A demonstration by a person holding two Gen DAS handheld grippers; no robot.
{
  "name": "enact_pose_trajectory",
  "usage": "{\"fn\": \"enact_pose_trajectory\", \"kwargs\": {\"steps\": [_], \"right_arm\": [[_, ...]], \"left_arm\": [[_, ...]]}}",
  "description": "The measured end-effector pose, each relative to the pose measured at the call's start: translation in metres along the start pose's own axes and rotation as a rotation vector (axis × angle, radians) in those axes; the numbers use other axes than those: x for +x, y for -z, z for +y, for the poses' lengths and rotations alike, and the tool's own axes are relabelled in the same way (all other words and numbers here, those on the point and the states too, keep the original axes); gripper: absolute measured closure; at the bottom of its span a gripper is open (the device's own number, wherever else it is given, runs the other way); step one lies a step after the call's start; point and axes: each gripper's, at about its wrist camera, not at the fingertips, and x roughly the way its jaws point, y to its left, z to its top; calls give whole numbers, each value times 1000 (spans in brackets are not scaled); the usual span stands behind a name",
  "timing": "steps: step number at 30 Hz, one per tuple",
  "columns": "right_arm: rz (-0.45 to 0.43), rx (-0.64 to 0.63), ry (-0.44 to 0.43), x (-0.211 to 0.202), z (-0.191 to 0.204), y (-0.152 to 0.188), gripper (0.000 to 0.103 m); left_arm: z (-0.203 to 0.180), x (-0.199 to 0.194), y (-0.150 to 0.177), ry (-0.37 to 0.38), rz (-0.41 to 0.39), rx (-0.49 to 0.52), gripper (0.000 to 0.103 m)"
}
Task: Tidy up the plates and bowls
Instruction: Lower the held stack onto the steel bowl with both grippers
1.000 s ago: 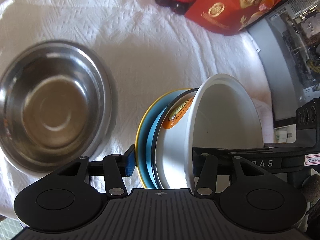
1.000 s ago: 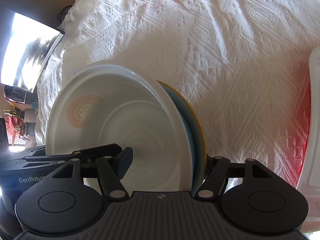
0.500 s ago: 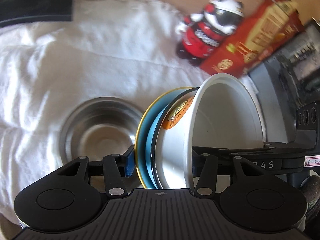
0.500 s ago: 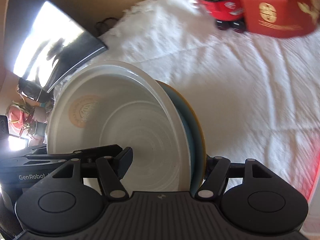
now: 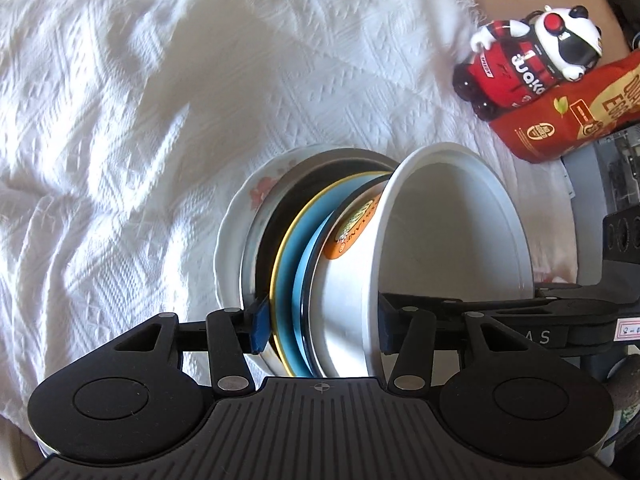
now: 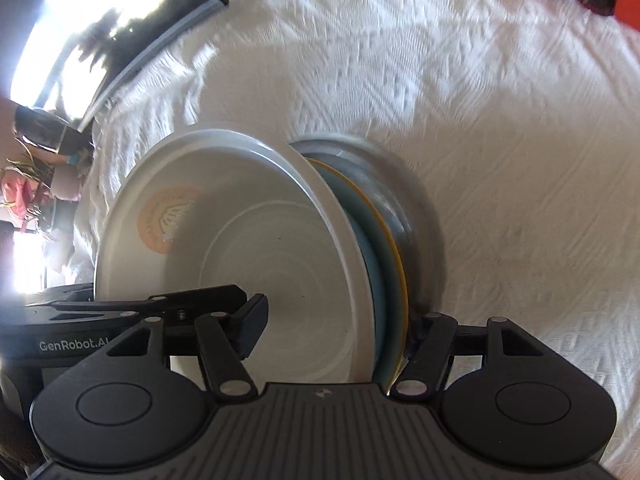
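Note:
A white bowl [image 5: 452,232] with an orange label sits nested in a yellow-rimmed blue plate [image 5: 288,280]. My left gripper [image 5: 322,328] is shut on one edge of this stack. Seen from the right wrist, the white bowl [image 6: 240,240] and blue plate [image 6: 384,264] are between the jaws of my right gripper [image 6: 334,330], one finger inside the bowl; the jaws are closing, pads pressing on the stack. Directly beneath the stack are a steel bowl [image 5: 276,196] and a white floral plate [image 5: 240,208]. I cannot tell if the stack touches the steel bowl [image 6: 384,184].
A wrinkled white cloth [image 5: 120,120] covers the surface. A panda-topped drink bottle [image 5: 528,60] and a red snack packet [image 5: 568,120] lie at the far right. A dark glossy screen [image 6: 100,40] borders the cloth [image 6: 500,140] at the upper left of the right wrist view.
Both grippers carried the stack across the cloth. The steel bowl, earlier off to the left, now lies right under the stack, and a floral plate shows beneath it.

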Motion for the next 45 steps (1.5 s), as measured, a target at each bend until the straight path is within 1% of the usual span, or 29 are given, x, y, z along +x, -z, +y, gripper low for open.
{"fn": "enact_pose_trajectory", "kwargs": {"steps": [2,4,8,11,14,16,22,25,26,27,30,35,39,45], "right_arm": [[-12,-27,26,1,6,-3,38],[-20,-27,52,2,10,-4,38],[-23,-38,90,3,19,-3,37],[-15,-30,93,2,17,-4,38],[-8,-35,108,1,19,-1,38],[-5,-44,122,-1,21,1,38],[-5,-99,179,-8,32,8,46],[-12,-96,189,-12,30,8,52],[-14,-99,190,-13,30,8,54],[-16,-102,191,-14,30,9,54],[-33,-127,212,-22,35,12,54],[-51,-129,224,-32,31,14,54],[-79,-110,206,-41,26,19,54],[-109,-125,233,-39,35,23,54]], "left_arm": [[4,3,0,5,1,-12,56],[7,5,1,-6,-1,-13,59],[13,5,1,14,-9,-36,59],[21,-3,1,34,-28,-52,62],[26,-7,0,57,-41,-68,62],[26,-8,1,61,-43,-70,62],[27,-13,5,76,-61,-84,62],[27,-16,7,79,-68,-90,64],[28,-18,7,95,-73,-90,67],[27,-22,7,101,-77,-89,68],[24,-33,7,102,-110,-76,68],[21,-42,10,133,-123,-78,70],[19,-43,13,121,-128,-80,70],[20,-46,15,106,-141,-88,70]]}}
